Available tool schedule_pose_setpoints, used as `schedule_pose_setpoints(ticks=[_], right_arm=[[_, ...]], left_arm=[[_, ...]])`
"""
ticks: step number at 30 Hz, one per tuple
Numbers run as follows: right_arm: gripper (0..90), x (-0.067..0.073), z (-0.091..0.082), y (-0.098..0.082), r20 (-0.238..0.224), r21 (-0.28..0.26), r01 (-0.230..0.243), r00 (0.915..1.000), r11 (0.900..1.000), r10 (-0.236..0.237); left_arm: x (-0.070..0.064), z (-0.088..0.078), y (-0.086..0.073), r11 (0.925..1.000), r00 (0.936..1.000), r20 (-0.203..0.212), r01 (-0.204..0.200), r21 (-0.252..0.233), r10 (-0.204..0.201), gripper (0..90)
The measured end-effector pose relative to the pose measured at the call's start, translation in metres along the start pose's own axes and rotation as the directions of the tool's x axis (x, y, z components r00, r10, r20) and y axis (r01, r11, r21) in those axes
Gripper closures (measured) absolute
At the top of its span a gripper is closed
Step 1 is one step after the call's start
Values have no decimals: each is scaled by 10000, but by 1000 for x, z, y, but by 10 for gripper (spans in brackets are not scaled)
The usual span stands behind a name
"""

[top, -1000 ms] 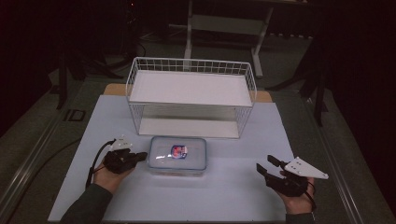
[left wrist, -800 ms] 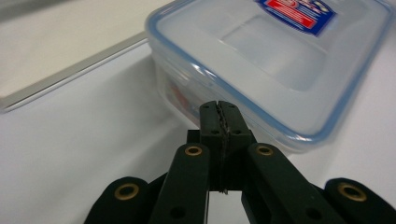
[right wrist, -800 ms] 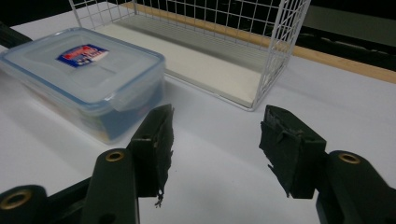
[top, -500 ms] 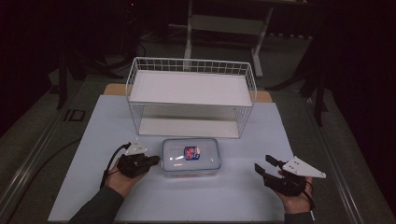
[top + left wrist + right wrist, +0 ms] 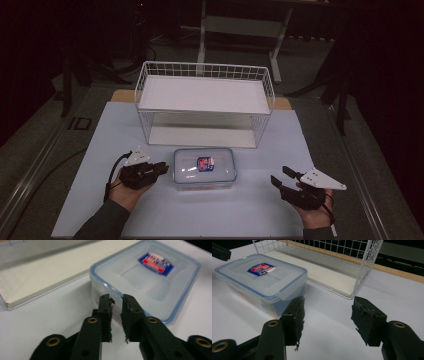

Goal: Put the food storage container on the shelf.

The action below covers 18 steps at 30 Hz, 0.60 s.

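High view: one clear rectangular plastic container with a blue-rimmed snap lid and a red-and-blue label (image 5: 204,166) is seen on the pale blue counter (image 5: 250,210), just in front of one white two-tier wire shelf rack (image 5: 205,102) standing at 12 o'clock from it. The left claw (image 5: 160,169) is held at the container's 9 o'clock end; the right claw (image 5: 278,179) is held apart at 3 o'clock. Two claws are counted.

Left gripper view: the jaws have just been opening and are parted by a narrow gap. Nothing is held between them; the tips are just short of the container (image 5: 150,280), whether touching cannot be told.

Right gripper view: the jaws are held wide apart and empty, the container (image 5: 262,282) lying at 10 o'clock.

Judgement: the container is placed before the rack and apparently let go. Lifting it onto a shelf is probably left; both shelves are bare.
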State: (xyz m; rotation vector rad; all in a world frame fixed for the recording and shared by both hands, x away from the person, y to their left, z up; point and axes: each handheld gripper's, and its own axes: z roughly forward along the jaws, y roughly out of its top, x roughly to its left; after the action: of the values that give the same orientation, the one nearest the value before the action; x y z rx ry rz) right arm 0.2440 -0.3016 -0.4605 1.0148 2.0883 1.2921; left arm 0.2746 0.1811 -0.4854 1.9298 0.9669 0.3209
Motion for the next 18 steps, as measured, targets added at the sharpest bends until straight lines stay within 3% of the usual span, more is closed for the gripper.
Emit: schedule_pose_setpoints(ticks=[4, 5, 7, 13, 18], right_arm=[[422, 3, 4, 4, -175, -63, -170, 9997, 9998, 169], [422, 4, 5, 5, -224, -68, -190, 9996, 9998, 189], [419, 10, 12, 11, -448, 38, -252, 9987, 9997, 253], [408, 19, 23, 19, -903, 186, -131, 9958, 9997, 147], [391, 24, 38, 28, -1400, 444, -464, 9888, 9979, 522]], left_arm=[[-2, -2, 2, 9996, 9999, 11, 171, -235, -171, 598], [-4, -2, 3, 9992, 9996, -57, 271, -307, -273, 598], [-7, -1, 5, 9992, 9995, -85, 290, -287, -293, 478], [-12, 3, 6, 9980, 9983, 124, 567, -280, -564, 418], [-11, 8, 6, 9966, 9962, 340, 811, -116, -806, 380]])
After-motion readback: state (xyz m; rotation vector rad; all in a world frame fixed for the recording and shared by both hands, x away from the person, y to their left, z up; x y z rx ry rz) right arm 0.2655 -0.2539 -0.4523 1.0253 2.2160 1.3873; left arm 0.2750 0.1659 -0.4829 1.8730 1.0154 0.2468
